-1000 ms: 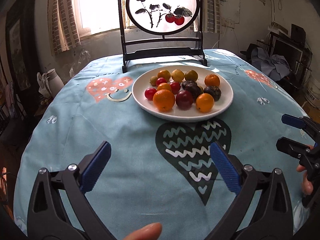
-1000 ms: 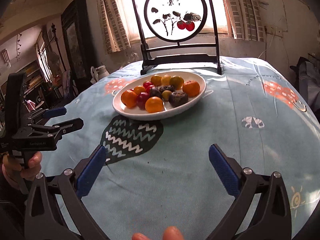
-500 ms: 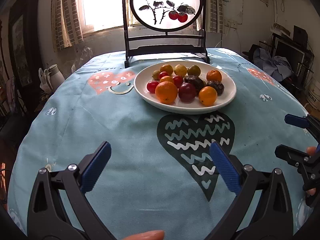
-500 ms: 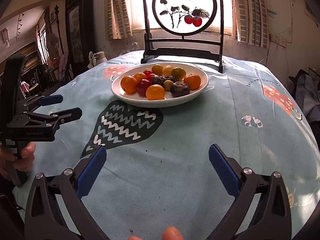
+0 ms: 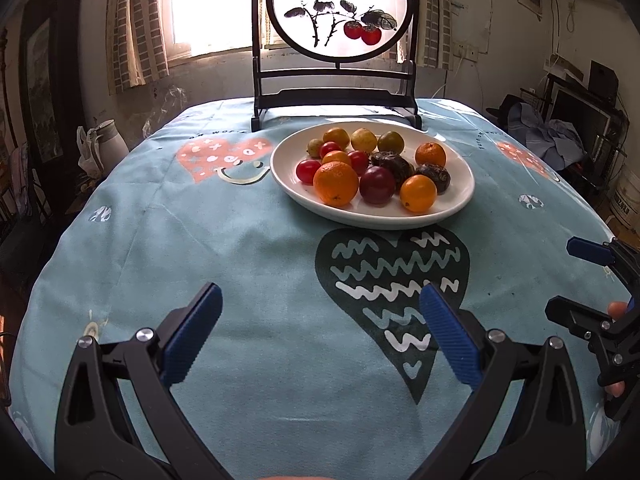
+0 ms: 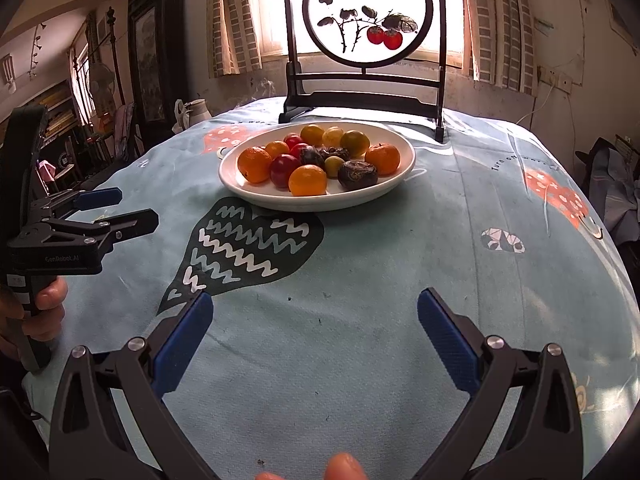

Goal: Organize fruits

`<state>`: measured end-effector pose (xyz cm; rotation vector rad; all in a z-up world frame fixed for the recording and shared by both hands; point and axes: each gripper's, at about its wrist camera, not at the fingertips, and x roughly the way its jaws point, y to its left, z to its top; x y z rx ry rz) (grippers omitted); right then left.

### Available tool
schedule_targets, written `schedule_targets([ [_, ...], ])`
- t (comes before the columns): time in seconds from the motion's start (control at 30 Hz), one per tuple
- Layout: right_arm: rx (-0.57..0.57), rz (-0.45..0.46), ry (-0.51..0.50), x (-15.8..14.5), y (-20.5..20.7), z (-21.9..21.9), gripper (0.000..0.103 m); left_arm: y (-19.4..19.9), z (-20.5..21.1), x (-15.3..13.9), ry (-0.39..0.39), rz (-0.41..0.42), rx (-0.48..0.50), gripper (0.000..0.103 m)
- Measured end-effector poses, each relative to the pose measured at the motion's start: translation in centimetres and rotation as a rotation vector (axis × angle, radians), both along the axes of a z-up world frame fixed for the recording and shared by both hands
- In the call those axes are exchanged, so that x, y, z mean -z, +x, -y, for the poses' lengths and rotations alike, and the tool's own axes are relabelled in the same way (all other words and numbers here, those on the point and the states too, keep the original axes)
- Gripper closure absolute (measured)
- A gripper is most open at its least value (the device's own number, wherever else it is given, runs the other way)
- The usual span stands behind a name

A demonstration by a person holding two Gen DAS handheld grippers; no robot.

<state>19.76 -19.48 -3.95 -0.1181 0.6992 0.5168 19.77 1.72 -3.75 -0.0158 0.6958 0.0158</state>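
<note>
Left gripper (image 5: pixel 320 332): jaws wide apart, holding nothing, above the near tabletop (image 5: pixel 256 264).
Right gripper (image 6: pixel 312 332): jaws wide too, holding nothing.
Fruits (image 5: pixel 372 170): oranges, red and dark ones, piled on the white plate (image 5: pixel 460 200), well beyond both grippers.
Behind the plate: painted round screen (image 5: pixel 340 12).

the left gripper (image 5: pixel 320 324) and right gripper (image 6: pixel 314 322) are each cut off by the lower edge of their own view; handles not visible. the hand (image 6: pixel 38 312) on the left gripper is partly cropped at the left edge of the right wrist view. on the plate (image 5: pixel 452 208), rear fruits (image 5: pixel 362 140) are partly hidden by front ones; kinds cannot be told. writing on the screen (image 5: pixel 340 8) is too small to read.
</note>
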Motion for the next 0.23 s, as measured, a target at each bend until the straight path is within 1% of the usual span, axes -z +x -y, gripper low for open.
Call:
schedule_targets([
  [0.23,0.000,0.000,0.000,0.00,0.01,0.01,0.001,0.01,-0.49,-0.08,-0.022,0.000,-0.024,0.002],
])
